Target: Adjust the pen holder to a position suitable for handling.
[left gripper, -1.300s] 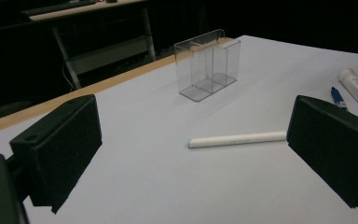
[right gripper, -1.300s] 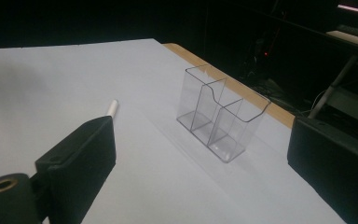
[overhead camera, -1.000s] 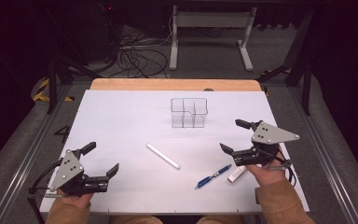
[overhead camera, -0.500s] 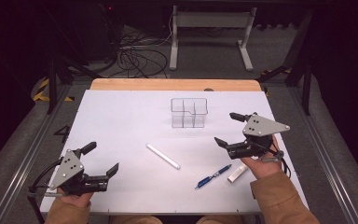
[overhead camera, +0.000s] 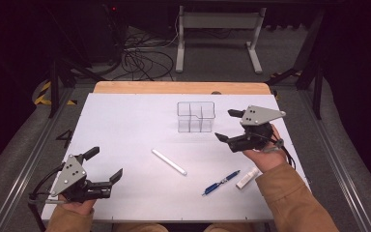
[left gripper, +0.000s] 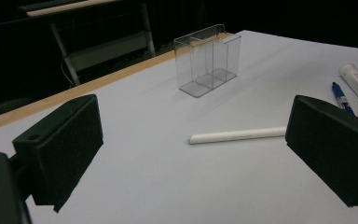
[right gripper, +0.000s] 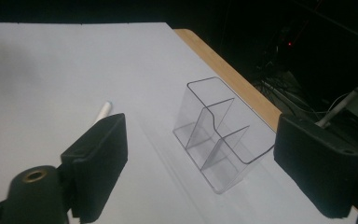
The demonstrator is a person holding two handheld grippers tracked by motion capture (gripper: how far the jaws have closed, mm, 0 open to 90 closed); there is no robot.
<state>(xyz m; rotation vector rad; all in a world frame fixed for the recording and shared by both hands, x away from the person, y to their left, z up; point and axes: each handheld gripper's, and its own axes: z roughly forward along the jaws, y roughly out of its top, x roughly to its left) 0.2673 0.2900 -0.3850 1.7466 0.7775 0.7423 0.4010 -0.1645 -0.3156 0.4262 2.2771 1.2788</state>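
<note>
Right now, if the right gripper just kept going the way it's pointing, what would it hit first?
Most likely the clear organizer. The right gripper, jaws open, points at it, and the right gripper view has it framed between the jaws with bare table in between. How high the gripper rides above the table is unclear, so it might skim over the rim.

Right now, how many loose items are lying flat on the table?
3: a white stick at the centre, a blue pen right of it, and a small white tube beside the pen, near the right forearm. None seems hidden.
</note>
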